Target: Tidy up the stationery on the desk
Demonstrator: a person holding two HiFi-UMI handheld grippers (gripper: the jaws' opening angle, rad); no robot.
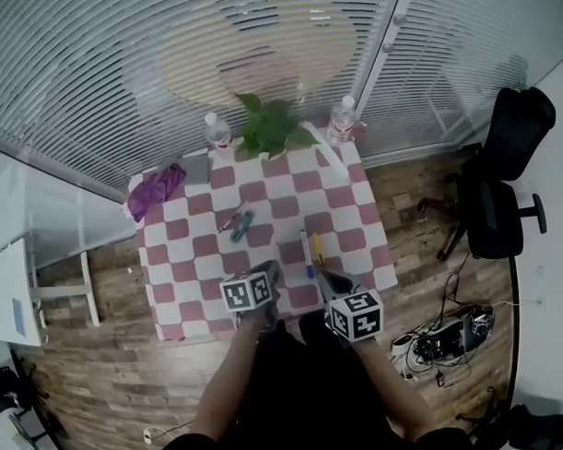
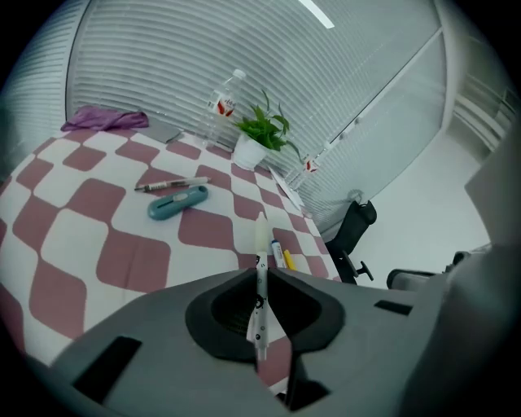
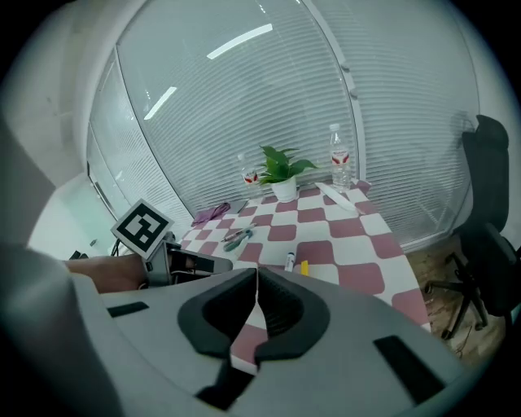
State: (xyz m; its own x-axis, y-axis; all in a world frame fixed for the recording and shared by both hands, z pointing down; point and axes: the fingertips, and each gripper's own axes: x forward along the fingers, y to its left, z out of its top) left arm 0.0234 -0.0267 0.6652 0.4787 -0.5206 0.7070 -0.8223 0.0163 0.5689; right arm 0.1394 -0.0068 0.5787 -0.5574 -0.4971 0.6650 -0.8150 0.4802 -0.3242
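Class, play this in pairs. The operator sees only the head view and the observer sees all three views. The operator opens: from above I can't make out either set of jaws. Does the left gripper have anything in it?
Observer: Yes. In the left gripper view, the left gripper is closed on a white pen, which sticks out past the jaws.
Operator: And the right one?
Observer: The right gripper has its jaws together, with nothing between them.
Operator: Any marking on that pen?
Observer: There is small dark print along its barrel, too small to read.
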